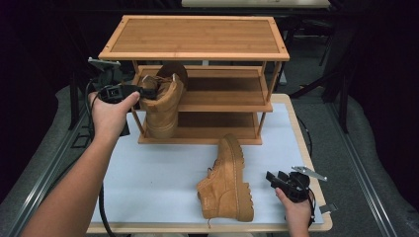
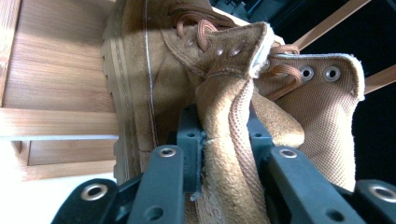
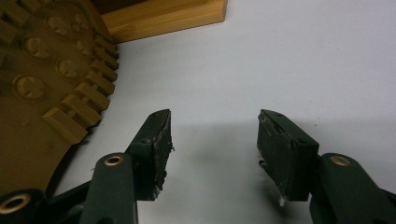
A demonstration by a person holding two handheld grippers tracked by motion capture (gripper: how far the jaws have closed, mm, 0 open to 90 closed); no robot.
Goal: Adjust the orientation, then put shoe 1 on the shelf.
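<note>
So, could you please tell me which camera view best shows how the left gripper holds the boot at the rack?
The left gripper view: the left gripper has its jaws on either side of the boot's tongue. The high view shows that boot whole at the rack, the grip hidden by the hand.

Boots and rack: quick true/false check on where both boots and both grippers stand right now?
1. The left gripper has the collar of the held boot between its jaws. True.
2. The held boot sits on the rack's top shelf. False: it is at the middle shelf of the wooden rack, at its left end.
3. The second boot stands upright on the table. False: it lies on its side on the white tabletop, in front of the rack.
4. The right gripper is open with nothing between its jaws. True.
5. The right gripper grips the second boot's sole. False: it is beside the sole, apart from it.
</note>
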